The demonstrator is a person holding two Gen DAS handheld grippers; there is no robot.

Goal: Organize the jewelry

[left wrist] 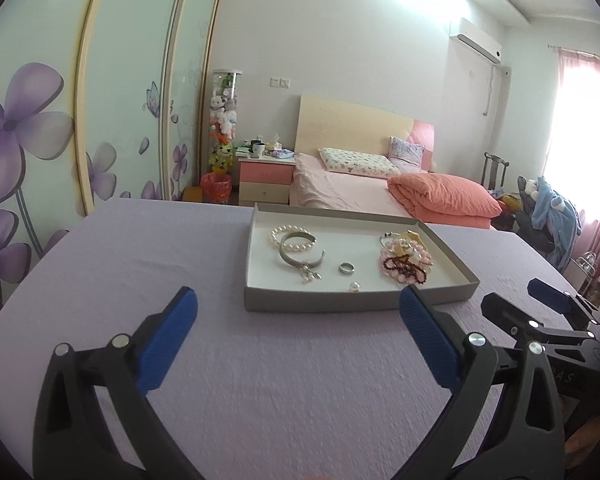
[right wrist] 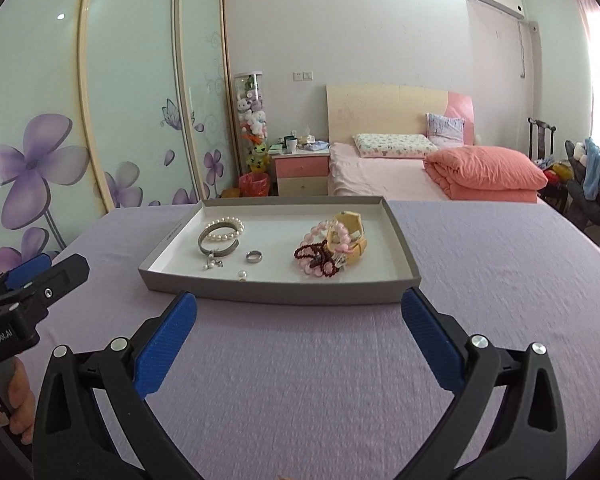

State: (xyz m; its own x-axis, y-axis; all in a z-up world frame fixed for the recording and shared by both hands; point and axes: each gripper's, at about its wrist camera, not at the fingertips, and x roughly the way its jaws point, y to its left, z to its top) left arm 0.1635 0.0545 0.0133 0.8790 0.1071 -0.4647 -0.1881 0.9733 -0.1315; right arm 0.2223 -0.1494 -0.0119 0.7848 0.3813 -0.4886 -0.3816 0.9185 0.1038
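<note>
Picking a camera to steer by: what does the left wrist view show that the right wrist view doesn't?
Left wrist only: the right gripper from the side, at the frame's right edge. Right wrist only: the left gripper at the frame's left edge and the hand holding it. Both: the gray tray with pearl bracelet, silver ring and pink bead bracelet.

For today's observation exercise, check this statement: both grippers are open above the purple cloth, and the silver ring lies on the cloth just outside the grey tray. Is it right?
One detail is wrong. The silver ring lies inside the grey tray, on its white floor between the silver bangle and the pink bead bracelet, as the right wrist view shows. The left gripper and right gripper are indeed open above the purple cloth.
</note>
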